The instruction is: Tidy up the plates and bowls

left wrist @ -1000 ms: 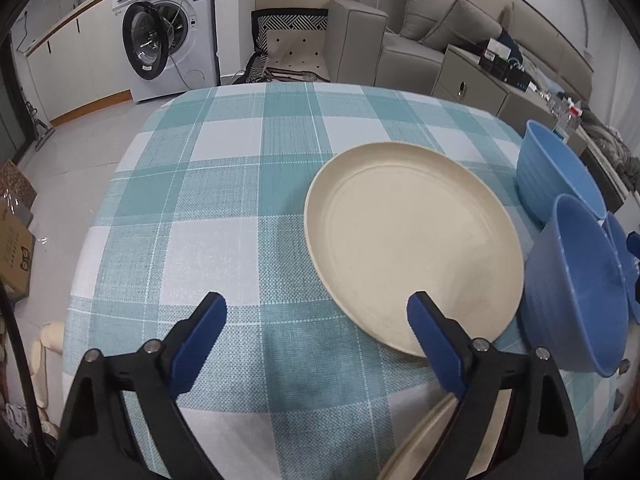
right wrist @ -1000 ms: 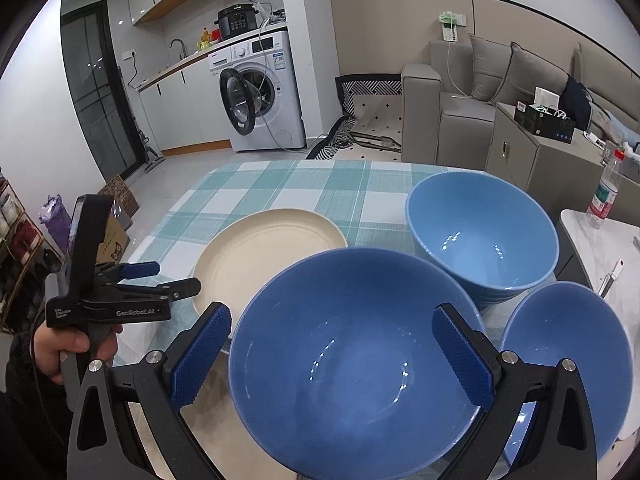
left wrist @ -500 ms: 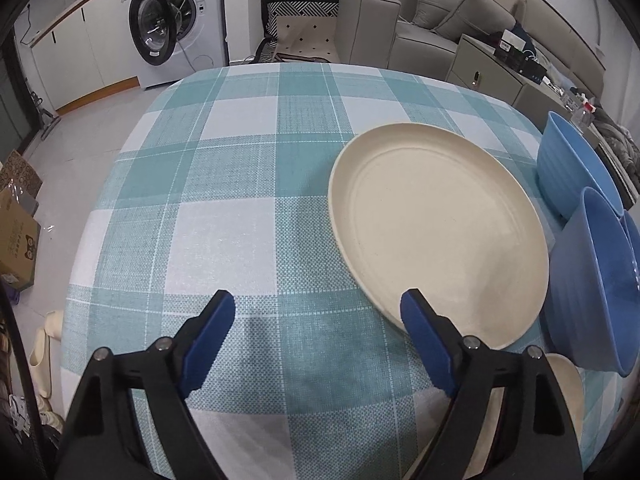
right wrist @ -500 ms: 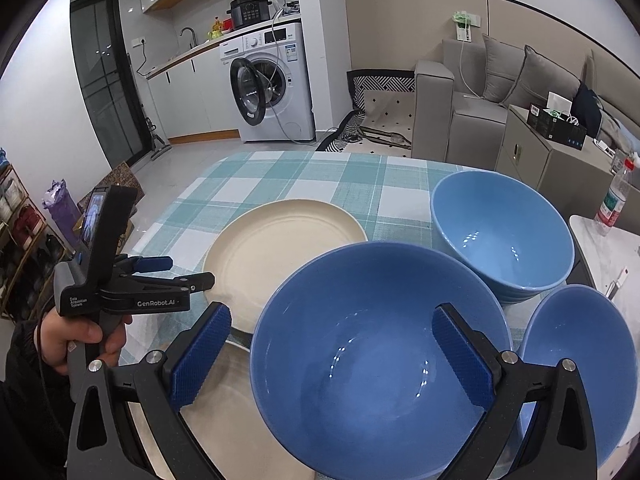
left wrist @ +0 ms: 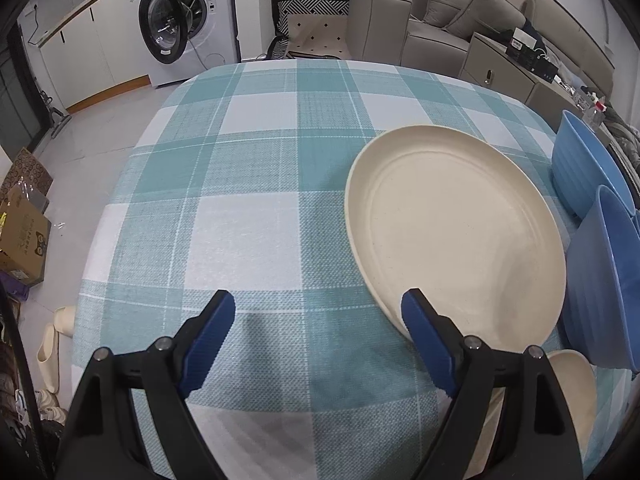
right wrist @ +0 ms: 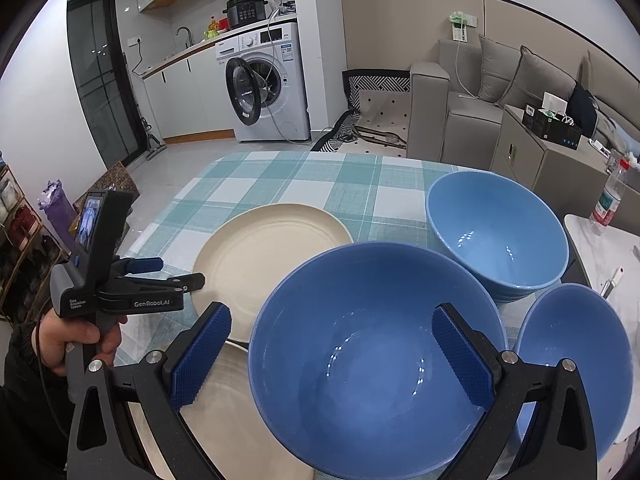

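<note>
Checked counter [left wrist: 248, 216]: we list the cream plate [left wrist: 452, 232] beyond our left gripper [left wrist: 318, 320], jaws released; blue bowl [right wrist: 372, 356] between our right gripper [right wrist: 332, 350] jaws, also released. Stiff, slick; grasp rims.

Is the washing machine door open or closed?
Open. In the right wrist view the round door of the washing machine swings out to the left, leaving the dark drum opening showing behind it.

Tablecloth [left wrist: 248, 216] teal-white checked; plate [left wrist: 460, 232] cream; three bowls [right wrist: 372, 360] blue; washing machine [right wrist: 272, 80] white.
</note>
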Demonstrator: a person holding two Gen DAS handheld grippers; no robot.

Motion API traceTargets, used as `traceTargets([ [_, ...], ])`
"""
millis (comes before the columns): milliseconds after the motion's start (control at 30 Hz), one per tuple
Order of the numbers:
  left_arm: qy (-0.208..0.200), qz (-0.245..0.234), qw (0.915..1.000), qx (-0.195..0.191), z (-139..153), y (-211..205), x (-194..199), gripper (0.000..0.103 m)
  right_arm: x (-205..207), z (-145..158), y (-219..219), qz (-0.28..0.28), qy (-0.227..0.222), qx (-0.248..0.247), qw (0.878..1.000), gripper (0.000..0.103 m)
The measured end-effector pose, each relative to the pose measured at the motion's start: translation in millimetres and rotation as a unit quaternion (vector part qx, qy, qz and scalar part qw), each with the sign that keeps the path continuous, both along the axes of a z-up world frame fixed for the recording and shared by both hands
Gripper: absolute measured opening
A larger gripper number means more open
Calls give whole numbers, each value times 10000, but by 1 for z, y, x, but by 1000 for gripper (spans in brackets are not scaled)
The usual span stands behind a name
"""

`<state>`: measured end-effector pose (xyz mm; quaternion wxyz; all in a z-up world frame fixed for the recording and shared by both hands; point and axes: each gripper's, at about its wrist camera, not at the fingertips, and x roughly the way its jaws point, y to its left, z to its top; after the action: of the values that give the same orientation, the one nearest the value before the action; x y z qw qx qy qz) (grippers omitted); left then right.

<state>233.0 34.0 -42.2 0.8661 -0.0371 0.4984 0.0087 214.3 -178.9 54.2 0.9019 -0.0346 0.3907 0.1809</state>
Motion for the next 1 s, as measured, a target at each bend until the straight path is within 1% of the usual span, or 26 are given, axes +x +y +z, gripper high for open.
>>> traceTargets([
  [333,-40,222,9997,-51,-2,18,-15,86,4,-4,19,212,71,-34,9997,102],
  [567,-64,431,9989,-185,-4,35,-25,88,10,0,35,319,60,-15,9995,102],
  [1000,-93,702,9971,-277,-5,60,-45,88,19,1,69,617,160,60,9979,102],
])
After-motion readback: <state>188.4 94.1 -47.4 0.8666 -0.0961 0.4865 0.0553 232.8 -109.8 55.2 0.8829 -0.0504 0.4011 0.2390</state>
